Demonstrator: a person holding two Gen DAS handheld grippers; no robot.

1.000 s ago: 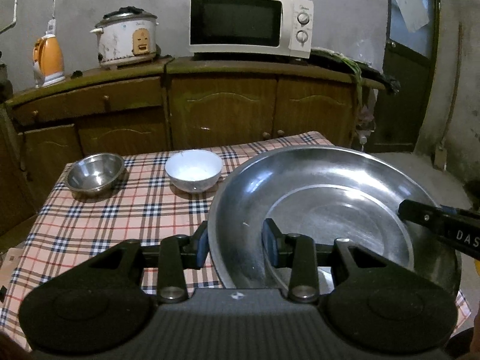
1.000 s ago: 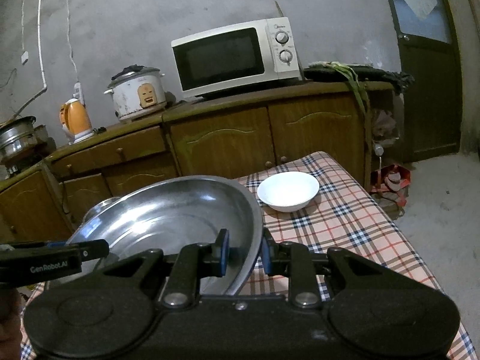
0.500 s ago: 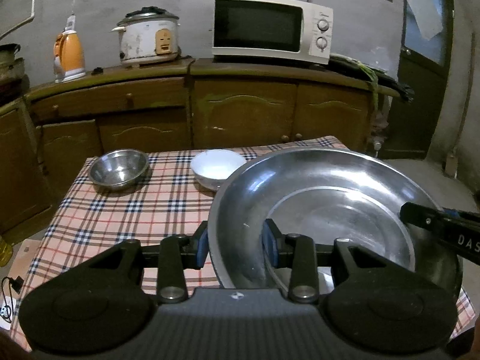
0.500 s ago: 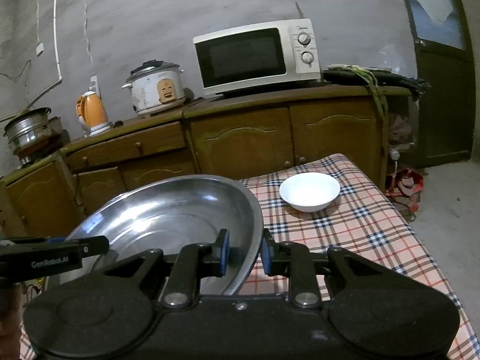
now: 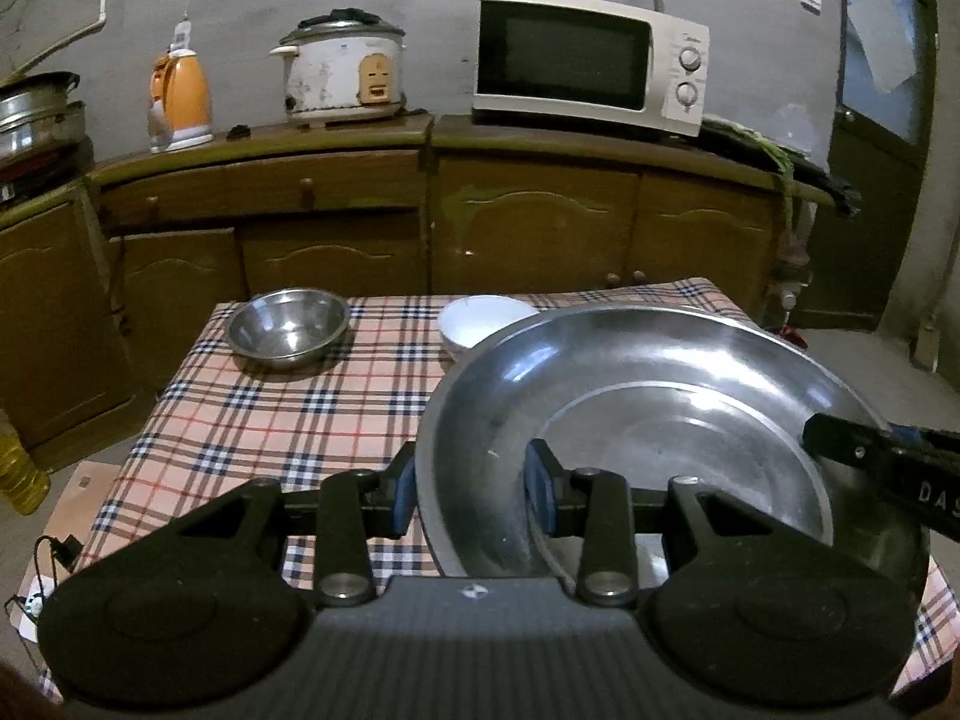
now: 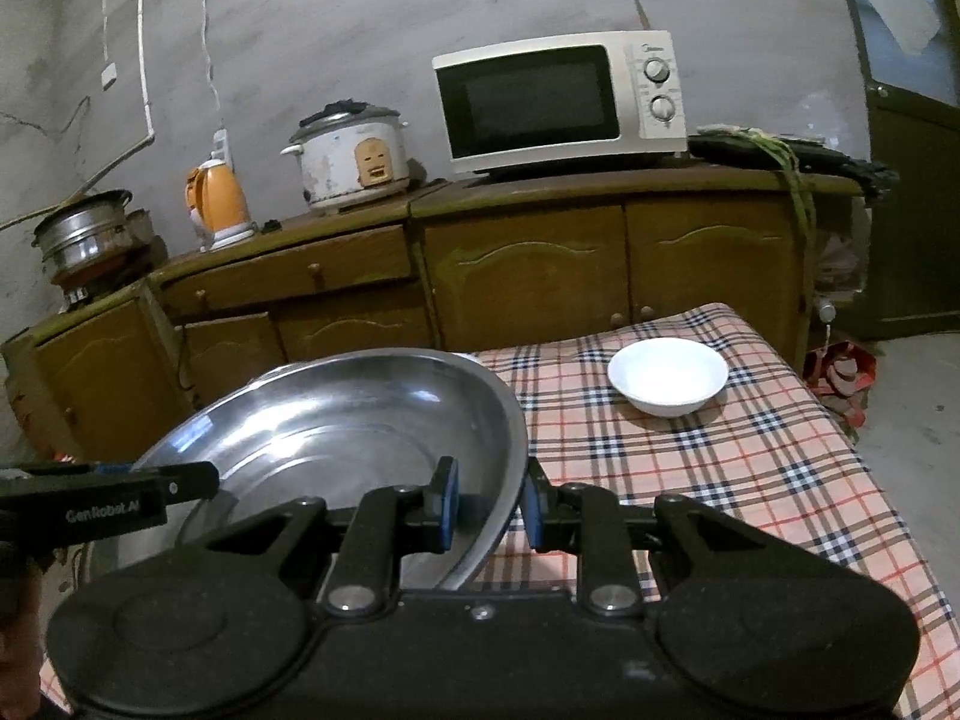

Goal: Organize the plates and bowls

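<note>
left wrist view: left gripper (image 5: 471,495) pinches the rim of a wide shiny steel basin (image 5: 678,420) at lower right of frame, above the checked tablecloth (image 5: 288,414); right gripper (image 6: 489,504) pinches the opposite rim. likely stiff, slick, light; opposite rim holds look best.

Take the microwave (image 5: 591,63) as your landmark: it stands on the long wooden cabinet (image 5: 534,228) against the grey wall. To its left you see a white rice cooker (image 5: 339,69) on the same cabinet top, and further left an orange kettle (image 5: 179,99). Beyond the kettle, at the far left end, stacked metal pots (image 6: 84,231) sit on a lower unit. To the right of the microwave, dark stuff with green stalks (image 6: 786,150) lies on the cabinet top and hangs over its edge. Further right you find a dark door (image 5: 876,138). Below and in front of the microwave, a checked cloth (image 6: 708,450) covers the counter.
</note>
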